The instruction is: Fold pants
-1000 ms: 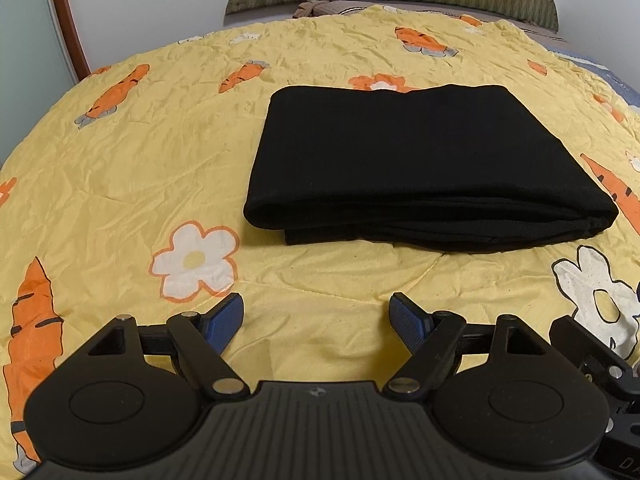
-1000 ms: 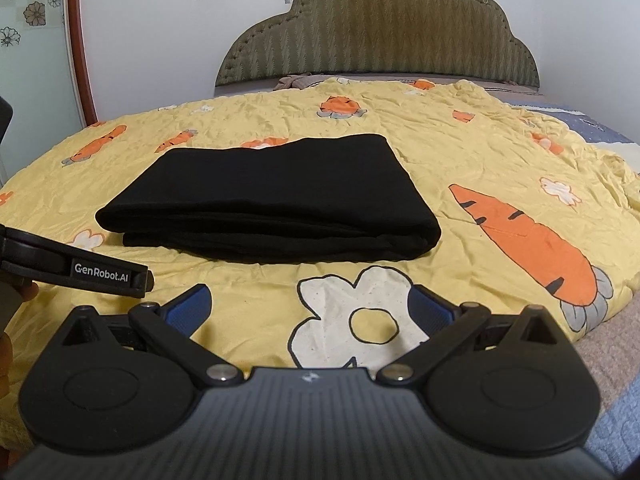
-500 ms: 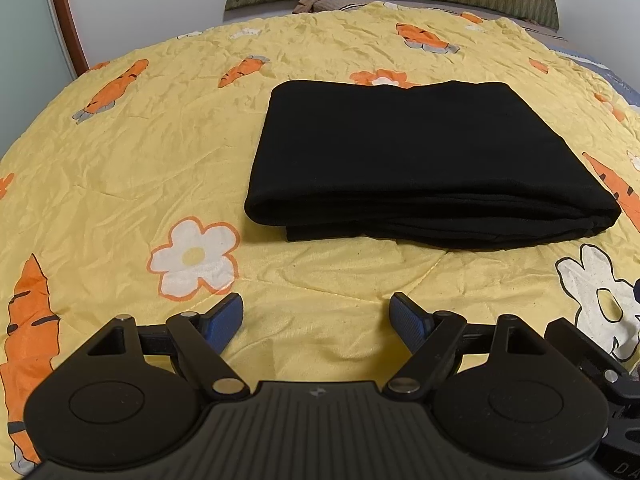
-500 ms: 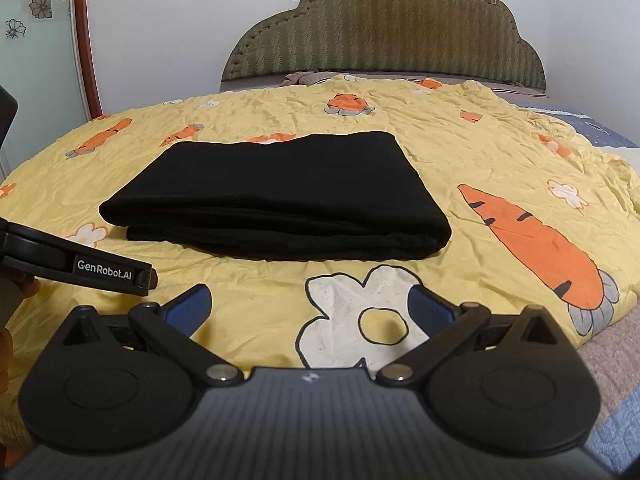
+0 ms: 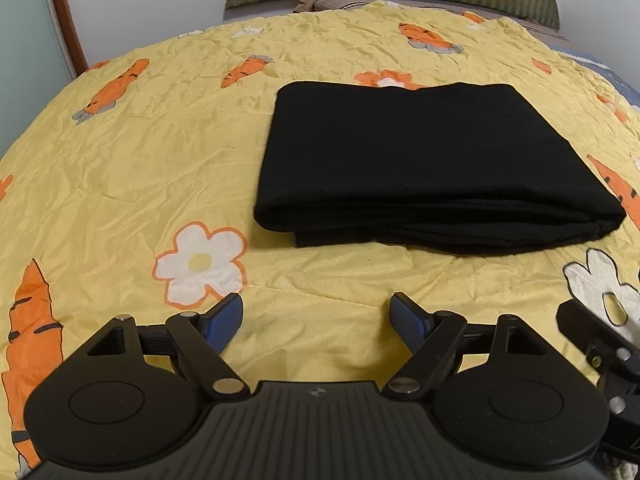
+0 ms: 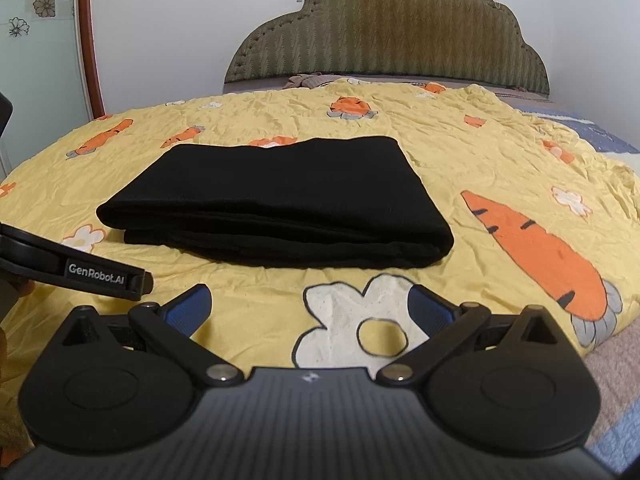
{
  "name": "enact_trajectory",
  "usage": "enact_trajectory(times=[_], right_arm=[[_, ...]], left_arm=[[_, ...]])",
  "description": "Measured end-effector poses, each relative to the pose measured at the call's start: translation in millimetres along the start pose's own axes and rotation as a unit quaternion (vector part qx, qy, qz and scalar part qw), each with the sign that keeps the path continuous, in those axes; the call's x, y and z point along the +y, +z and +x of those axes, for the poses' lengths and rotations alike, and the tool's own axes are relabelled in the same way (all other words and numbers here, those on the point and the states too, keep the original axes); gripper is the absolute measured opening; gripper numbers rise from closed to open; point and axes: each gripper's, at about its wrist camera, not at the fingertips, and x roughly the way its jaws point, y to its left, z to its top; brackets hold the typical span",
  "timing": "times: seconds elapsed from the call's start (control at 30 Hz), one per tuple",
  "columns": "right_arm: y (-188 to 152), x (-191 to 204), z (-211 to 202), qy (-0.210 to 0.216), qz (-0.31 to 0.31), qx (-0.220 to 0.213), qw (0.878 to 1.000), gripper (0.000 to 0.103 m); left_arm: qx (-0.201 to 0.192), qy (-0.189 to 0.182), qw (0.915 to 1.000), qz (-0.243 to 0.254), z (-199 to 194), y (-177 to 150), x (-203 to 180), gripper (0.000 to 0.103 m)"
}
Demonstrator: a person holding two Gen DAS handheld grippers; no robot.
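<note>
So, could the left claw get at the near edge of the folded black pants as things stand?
Probably yes. The left claw is open and empty, and only bare yellow quilt lies between it and the near edge of the folded black pants. The right claw sits off to the side, out of that path.

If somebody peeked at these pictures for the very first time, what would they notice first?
Probably the black pants, folded into a neat flat stack in the middle of the bed. Next, the bright yellow bedspread under them, printed with orange carrots and white flowers, like the big carrot to the right of the pants. At the bottom of each view, the left gripper and right gripper have their jaws open and empty, short of the pants.
</note>
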Motion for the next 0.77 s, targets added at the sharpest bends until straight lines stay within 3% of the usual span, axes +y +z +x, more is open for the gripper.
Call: enact_trajectory(times=[0.77], right_arm=[[-3.8, 0.7, 10.3, 0.004, -0.001, 0.010, 1.000, 0.103]], left_arm=[[-0.012, 0.006, 0.9998, 0.017, 1.8, -4.7, -1.9, 0.081]])
